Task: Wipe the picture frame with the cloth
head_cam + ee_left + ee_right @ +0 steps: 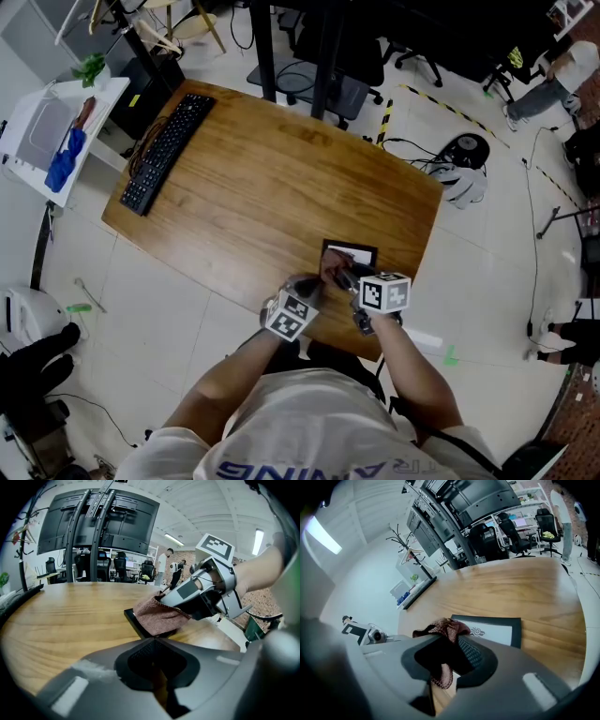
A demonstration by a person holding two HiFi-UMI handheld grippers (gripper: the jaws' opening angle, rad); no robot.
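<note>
Frame (pixel 496 631) lies flat on the table (pixel 262 178), face up, close to the edge by the person. Everything below is placed relative to the frame.

Right gripper (pixel 447 641): jaws clamped on the cloth (pixel 442 629), with a bunch sticking out above the tips and a tail hanging below. From the left gripper view the cloth sits on the frame's near corner, pressed down and touching it. The rest of the frame's face is uncovered, white mat and black border both visible.

Left gripper (pixel 153 641): jaws together, nothing between them. It sits just beside the frame's near-left side with the tips pointing at it. Can't tell whether it touches the frame or pins it.

Keyboard (pixel 167 150) is well apart from the frame at the far left of the table, not in play.

Progress, my read:
- Done: cloth grabbed and brought onto the frame, contact made at one corner.
- Can't tell how much has been wiped, no visible dust or streaks to go by.
- Left: sweep across the open face and the far border. Most of the surface is exposed, so I'd call it early to mid wipe, not finished.
- Risk: the frame is light and lies loose, so it may slide under the cloth unless the left gripper braces it.
</note>
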